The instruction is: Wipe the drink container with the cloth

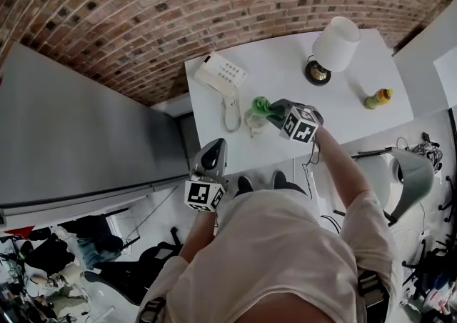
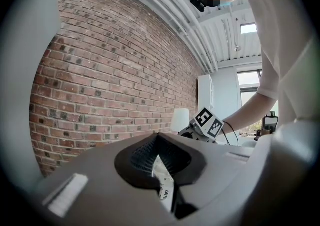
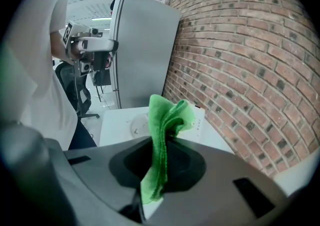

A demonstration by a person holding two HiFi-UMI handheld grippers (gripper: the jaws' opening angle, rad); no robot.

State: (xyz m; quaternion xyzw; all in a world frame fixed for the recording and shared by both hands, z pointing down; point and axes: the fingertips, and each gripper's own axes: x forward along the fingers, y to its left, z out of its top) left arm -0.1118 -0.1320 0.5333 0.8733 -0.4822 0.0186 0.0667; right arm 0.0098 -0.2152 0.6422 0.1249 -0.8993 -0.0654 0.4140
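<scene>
The right gripper [image 1: 275, 113] is clamped on a green cloth [image 1: 261, 106]. In the right gripper view the cloth [image 3: 163, 120] stands up in a folded bunch out of the closed jaws. In the head view it sits at the centre of the frame, over the near part of the white table [image 1: 280, 64]. Directly below the cloth there is a small clear rounded vessel [image 1: 253, 124], which I take to be the drink container. It stands on the table just right of the curled cord of the white telephone [image 1: 221, 71]. Whether the cloth touches it cannot be told. A small yellow bottle [image 1: 378, 98] stands well apart at the right edge, beyond the white lamp [image 1: 334, 44], and nothing is near it. The left gripper [image 1: 212, 150] hangs lower left of centre, off the table edge, with its jaws together on nothing and far from the vessel. So the cloth is in hand and brought to the container, but no wiped surface shows. The wiping itself seems at most barely begun, and nothing steadies the container.
</scene>
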